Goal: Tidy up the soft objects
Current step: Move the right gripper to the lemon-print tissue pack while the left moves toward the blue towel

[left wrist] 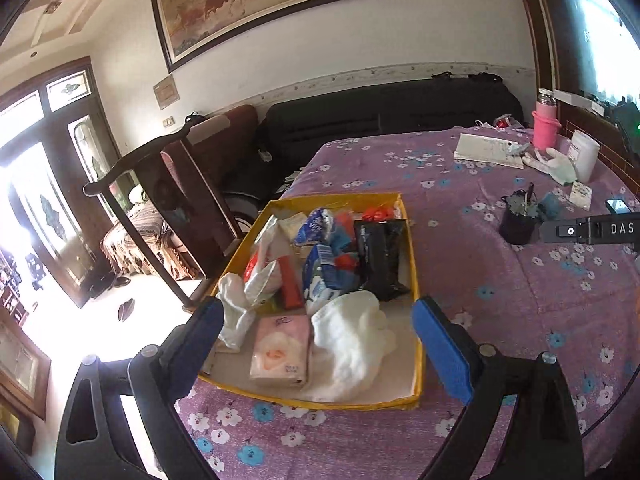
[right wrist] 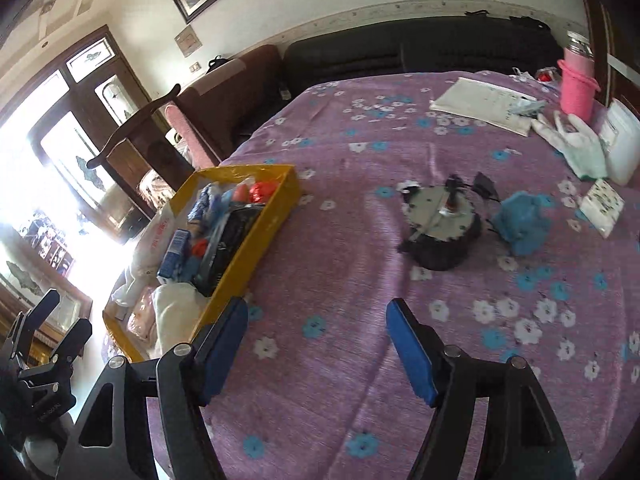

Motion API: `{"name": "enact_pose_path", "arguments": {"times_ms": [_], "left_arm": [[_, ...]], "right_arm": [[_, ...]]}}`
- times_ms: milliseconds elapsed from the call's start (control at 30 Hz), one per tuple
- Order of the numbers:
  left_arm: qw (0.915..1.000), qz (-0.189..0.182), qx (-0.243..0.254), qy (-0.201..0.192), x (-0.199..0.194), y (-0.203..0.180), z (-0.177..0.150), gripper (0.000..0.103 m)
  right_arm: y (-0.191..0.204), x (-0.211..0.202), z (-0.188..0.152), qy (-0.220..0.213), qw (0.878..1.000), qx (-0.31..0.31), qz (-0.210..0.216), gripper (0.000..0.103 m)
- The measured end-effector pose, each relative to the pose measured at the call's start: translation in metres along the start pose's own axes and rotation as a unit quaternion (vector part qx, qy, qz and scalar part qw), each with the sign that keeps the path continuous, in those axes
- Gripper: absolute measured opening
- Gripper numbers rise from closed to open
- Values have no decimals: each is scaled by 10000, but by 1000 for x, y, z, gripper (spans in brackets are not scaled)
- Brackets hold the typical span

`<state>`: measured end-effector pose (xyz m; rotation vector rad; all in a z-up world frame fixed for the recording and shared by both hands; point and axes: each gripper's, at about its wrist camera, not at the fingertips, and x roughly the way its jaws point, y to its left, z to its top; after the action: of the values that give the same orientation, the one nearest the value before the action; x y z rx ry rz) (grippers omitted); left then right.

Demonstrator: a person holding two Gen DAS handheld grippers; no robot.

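At the far left, the yellow tray is sitting on the bench, which is wearing a purple cloth printed with white and blue flowers. The tray is lying near the bench's left edge and is holding the soft things: a white sock is draping over its near-left wall, a pink tissue pack is lying flat at the near end, and a white fluffy cloth is bunching just beside it on the right. Behind these, a white plastic bag, blue packets and a black wipes pack are crowding together, with something red-orange at the far end.

The left hand-held gripper is hovering over the tray's near end with its blue-padded fingers spread wide apart, holding nothing.

Moving right, the right hand-held gripper is hanging above bare cloth just beside the tray's right wall, its fingers likewise parted and gripping nothing.

Further right, a dark round container is standing on the bench, a blue fuzzy cloth touching its right side. Beyond them, near the far right edge, papers, a pale glove, a pink bottle and a white tub are resting.
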<state>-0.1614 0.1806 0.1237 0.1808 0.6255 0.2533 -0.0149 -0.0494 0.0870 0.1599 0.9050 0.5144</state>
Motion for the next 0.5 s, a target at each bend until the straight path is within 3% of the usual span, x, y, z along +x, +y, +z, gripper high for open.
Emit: {"name": "enact_pose_path", "arguments": {"times_ms": [200, 500], "left_arm": [[9991, -171, 376, -4, -4, -46, 6, 96], [9945, -499, 899, 174, 9, -109, 4, 97]], "right_arm": [[-77, -42, -13, -288, 9974, 581, -314, 77], [-179, -90, -35, -596, 9842, 1439, -843, 77]]}}
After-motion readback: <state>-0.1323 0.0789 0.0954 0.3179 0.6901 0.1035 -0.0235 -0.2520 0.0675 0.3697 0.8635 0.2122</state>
